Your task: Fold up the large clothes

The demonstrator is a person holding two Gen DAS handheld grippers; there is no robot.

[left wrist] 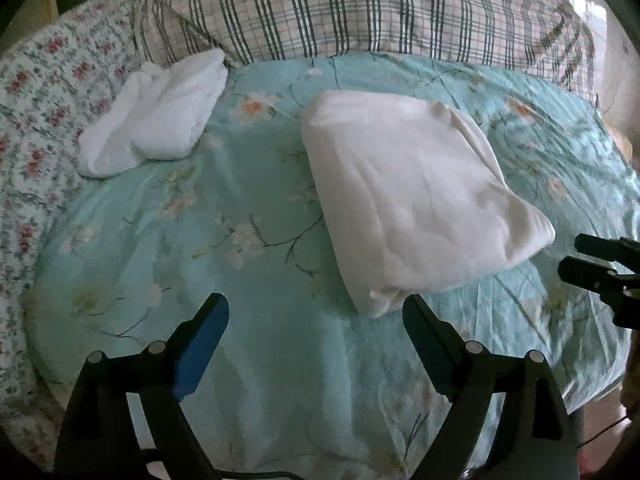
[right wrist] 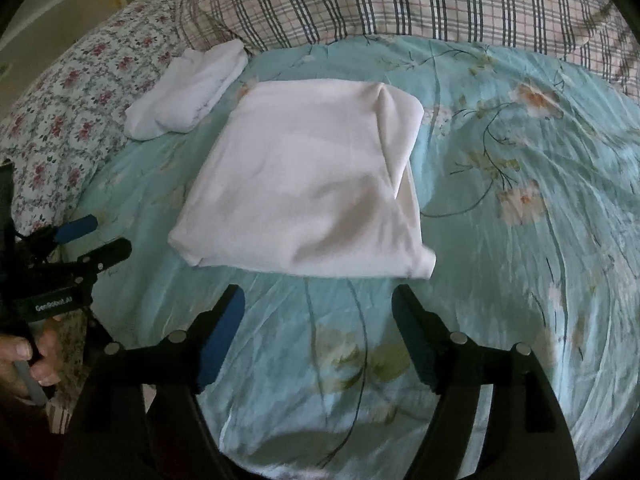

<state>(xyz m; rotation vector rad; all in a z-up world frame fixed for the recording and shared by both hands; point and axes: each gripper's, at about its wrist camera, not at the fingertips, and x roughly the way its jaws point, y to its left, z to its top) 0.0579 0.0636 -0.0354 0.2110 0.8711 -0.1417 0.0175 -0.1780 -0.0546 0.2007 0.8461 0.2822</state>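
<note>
Both grippers, left (left wrist: pixel 316 320) & right (right wrist: pixel 318 312), hang released w/ nothing held; nudging the folded white garment (right wrist: pixel 304 188) could undo its fold.

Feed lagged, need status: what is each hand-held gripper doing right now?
Left hand-held gripper: open, holding nothing.
Right hand-held gripper: open, holding nothing.

We see a bed under a teal floral bedspread (left wrist: pixel 168 240), its fabric creased. Along the far edge lies a plaid pillow (left wrist: pixel 360 8). On the left lies a quilt printed with small pink flowers (left wrist: pixel 44 92), touching the bedspread's edge.
</note>
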